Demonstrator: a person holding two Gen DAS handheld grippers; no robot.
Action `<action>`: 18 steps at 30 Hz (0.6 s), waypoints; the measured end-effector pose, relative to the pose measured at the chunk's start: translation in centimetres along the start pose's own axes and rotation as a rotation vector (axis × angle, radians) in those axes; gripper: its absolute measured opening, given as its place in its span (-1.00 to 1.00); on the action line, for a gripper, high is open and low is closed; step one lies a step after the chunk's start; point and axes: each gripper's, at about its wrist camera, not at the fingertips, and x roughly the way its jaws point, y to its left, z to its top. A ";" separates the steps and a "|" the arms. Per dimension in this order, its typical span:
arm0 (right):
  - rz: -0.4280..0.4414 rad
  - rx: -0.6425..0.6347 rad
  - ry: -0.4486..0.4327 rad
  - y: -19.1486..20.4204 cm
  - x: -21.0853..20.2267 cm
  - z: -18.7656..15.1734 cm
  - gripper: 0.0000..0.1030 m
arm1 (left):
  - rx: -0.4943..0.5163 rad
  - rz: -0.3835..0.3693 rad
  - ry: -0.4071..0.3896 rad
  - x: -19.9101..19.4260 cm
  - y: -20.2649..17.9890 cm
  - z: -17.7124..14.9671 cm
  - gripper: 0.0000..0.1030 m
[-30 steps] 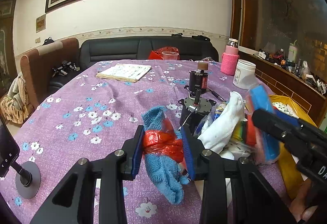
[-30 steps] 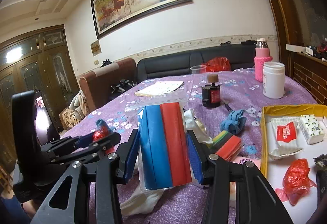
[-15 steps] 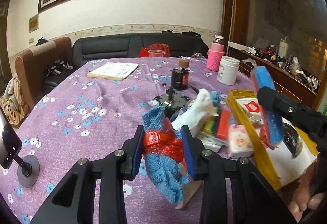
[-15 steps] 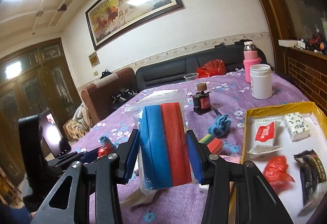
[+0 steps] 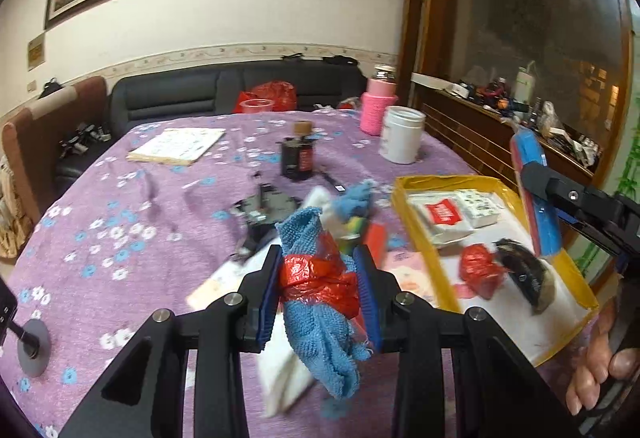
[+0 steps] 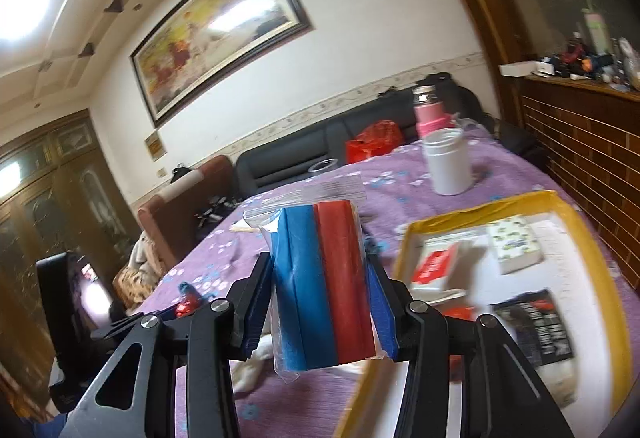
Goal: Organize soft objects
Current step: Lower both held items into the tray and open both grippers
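Observation:
My left gripper (image 5: 320,298) is shut on a blue knitted cloth wrapped in red plastic (image 5: 318,278), held above the purple flowered tablecloth. My right gripper (image 6: 318,302) is shut on a clear bag of blue and red sponge blocks (image 6: 324,286); it also shows in the left wrist view (image 5: 536,198), raised over the yellow-rimmed tray (image 5: 416,230). The tray (image 6: 576,222) holds tissue packs (image 5: 444,216), a red plastic lump (image 5: 480,270) and a dark packet (image 5: 524,274). A white sock and coloured sponges (image 5: 360,230) lie left of the tray.
A black bottle (image 5: 298,158), white jar (image 5: 400,136), pink-sleeved flask (image 5: 378,106), booklet (image 5: 178,146) and a black motor part (image 5: 266,206) stand on the table. A phone stand (image 5: 34,350) sits at the left edge. A sofa lies behind, a brick ledge to the right.
Both grippers have swung right, each holding its load. The tray has come into fuller view and the right gripper now hangs over it.

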 end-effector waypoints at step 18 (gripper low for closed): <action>-0.273 0.028 0.144 -11.0 0.2 5.1 -0.04 | 0.113 -0.274 0.205 7.4 -13.1 0.7 -0.34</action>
